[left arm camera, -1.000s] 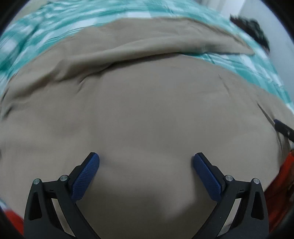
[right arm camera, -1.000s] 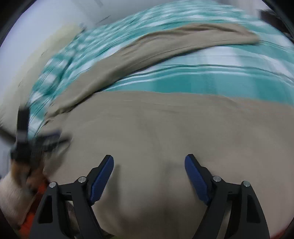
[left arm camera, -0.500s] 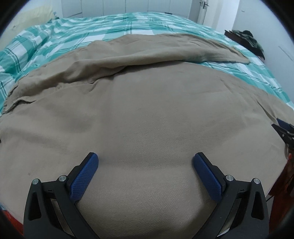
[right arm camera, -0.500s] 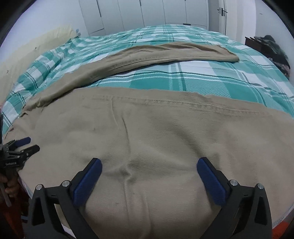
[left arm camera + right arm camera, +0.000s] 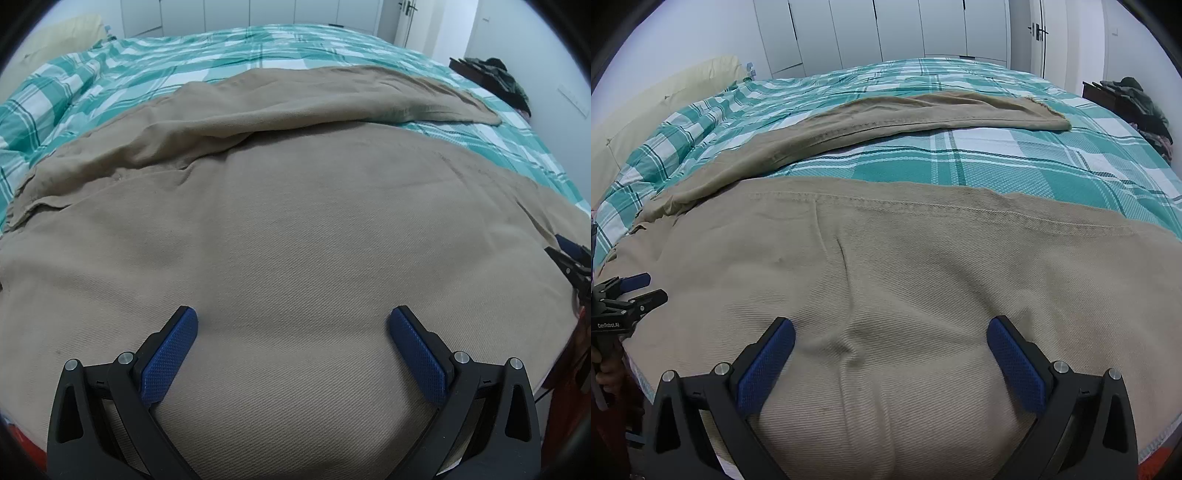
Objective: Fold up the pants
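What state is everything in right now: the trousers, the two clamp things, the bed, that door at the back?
Pants: unfolded, spread flat on the bed, legs apart.
Left gripper: open, holding nothing, over the pants.
Right gripper: open, holding nothing, over the pants.
Checked bedspread: laid out, slightly rumpled near the pillow.
Door: closed.
Dark clothes: heaped beside the bed.

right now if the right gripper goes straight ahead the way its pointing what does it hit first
Probably the tan pants spread just ahead of the open right gripper, before the plaid bedcover. Depth is hard to judge.
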`<state>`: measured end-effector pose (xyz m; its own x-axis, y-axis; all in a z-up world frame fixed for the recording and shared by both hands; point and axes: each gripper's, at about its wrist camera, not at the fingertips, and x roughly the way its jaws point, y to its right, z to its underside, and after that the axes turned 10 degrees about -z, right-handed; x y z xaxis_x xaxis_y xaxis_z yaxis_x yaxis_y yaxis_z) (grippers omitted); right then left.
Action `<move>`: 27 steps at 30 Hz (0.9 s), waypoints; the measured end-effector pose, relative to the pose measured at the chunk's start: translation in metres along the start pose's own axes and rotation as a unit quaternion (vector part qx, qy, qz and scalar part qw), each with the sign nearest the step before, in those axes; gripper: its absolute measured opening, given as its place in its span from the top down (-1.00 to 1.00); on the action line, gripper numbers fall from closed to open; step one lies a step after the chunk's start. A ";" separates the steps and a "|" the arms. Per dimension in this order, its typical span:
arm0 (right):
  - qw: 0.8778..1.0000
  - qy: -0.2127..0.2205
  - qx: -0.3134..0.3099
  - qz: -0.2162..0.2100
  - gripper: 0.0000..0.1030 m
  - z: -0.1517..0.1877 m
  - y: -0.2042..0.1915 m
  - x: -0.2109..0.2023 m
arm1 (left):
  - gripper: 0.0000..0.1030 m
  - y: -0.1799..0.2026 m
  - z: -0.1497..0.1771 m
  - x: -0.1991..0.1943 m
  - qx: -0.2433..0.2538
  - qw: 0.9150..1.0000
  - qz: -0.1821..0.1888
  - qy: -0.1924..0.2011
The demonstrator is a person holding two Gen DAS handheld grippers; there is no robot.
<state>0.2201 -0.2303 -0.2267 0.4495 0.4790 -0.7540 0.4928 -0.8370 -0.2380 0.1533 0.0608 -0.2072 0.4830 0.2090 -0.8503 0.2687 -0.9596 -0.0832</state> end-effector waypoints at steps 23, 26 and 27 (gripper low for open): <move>1.000 0.001 0.000 0.009 -1.00 0.001 0.000 0.000 | -0.99 0.001 0.000 0.001 0.001 1.000 -0.005 0.006; 1.000 0.001 0.000 0.009 -1.00 0.001 0.000 0.000 | -0.99 0.001 0.000 0.001 0.001 1.000 -0.005 0.006; 1.000 0.001 0.000 0.009 -1.00 0.001 0.000 0.000 | -0.99 0.001 0.000 0.001 0.001 1.000 -0.005 0.006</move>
<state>0.2197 -0.2306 -0.2271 0.4589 0.4645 -0.7574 0.4846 -0.8453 -0.2248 0.1541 0.0598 -0.2080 0.4896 0.2205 -0.8436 0.2723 -0.9578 -0.0923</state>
